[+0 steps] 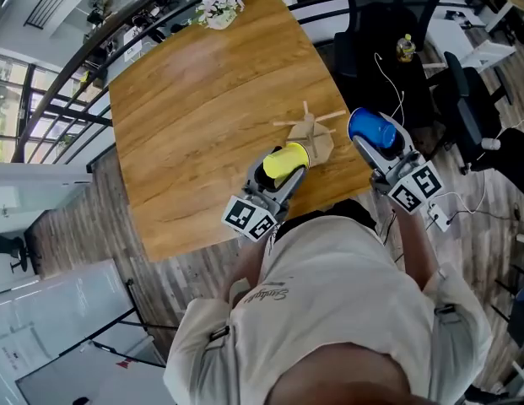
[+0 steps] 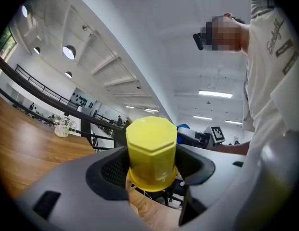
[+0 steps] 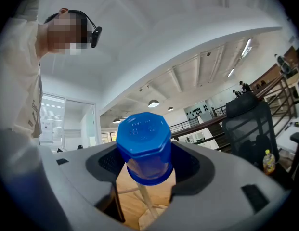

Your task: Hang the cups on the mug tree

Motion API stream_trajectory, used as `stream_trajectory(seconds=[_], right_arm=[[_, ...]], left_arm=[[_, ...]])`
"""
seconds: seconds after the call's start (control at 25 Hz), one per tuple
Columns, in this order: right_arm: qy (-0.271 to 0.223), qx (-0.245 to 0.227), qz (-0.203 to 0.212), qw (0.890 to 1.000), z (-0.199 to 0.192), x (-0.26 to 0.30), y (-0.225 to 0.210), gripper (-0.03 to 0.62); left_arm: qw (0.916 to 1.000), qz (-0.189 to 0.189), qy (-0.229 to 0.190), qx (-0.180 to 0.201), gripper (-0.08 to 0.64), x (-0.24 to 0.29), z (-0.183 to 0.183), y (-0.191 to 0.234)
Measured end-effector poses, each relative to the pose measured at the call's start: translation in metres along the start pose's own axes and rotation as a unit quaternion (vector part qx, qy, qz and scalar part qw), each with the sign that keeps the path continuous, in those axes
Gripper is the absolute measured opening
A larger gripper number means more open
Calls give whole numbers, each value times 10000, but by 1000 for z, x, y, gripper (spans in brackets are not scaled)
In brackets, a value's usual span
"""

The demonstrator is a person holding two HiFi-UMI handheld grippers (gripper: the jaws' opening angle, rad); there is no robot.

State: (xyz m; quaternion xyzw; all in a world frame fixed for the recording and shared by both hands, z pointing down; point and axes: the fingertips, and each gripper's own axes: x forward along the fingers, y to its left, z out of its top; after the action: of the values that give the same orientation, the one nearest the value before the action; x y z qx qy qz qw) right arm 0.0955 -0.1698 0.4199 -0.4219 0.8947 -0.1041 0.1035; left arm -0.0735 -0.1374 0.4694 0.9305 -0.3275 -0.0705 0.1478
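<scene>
The head view is looking steeply down from above the person's shoulders onto the wooden table, near edge closest. The left gripper view is sitting right behind the yellow cup, tilting up at the ceiling and facing along the table to the flowers, which the head view is also catching at the far edge. The right gripper view is hugging the blue cup, tilting up too, sharing the black chair with the head view.

The right gripper clamps a blue cup, base up.
</scene>
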Motion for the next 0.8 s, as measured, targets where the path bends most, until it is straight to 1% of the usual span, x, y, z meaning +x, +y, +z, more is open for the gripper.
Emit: stream_trajectory(seconds=[0.12, 0.24, 0.36, 0.6, 0.72, 0.8], right_arm=[[10, 43, 112, 9999, 3, 7, 6, 282], [35, 14, 389, 9992, 10, 14, 10, 282], [101, 76, 699, 9975, 12, 25, 9, 282], [422, 295, 1384, 9890, -4, 46, 12, 283], [463, 299, 1646, 9848, -10, 51, 17, 284], [480, 305, 1726, 9833, -13, 54, 18, 284]], left_arm=[[9997, 54, -76, -216, 301, 0, 2, 2], [9992, 162, -104, -348, 301, 0, 4, 3], [9986, 357, -63, -374, 301, 0, 8, 7], [9965, 776, -58, -308, 301, -3, 14, 14], [9957, 882, -64, -277, 301, -4, 15, 13], [9954, 912, -54, -274, 301, -4, 15, 13]])
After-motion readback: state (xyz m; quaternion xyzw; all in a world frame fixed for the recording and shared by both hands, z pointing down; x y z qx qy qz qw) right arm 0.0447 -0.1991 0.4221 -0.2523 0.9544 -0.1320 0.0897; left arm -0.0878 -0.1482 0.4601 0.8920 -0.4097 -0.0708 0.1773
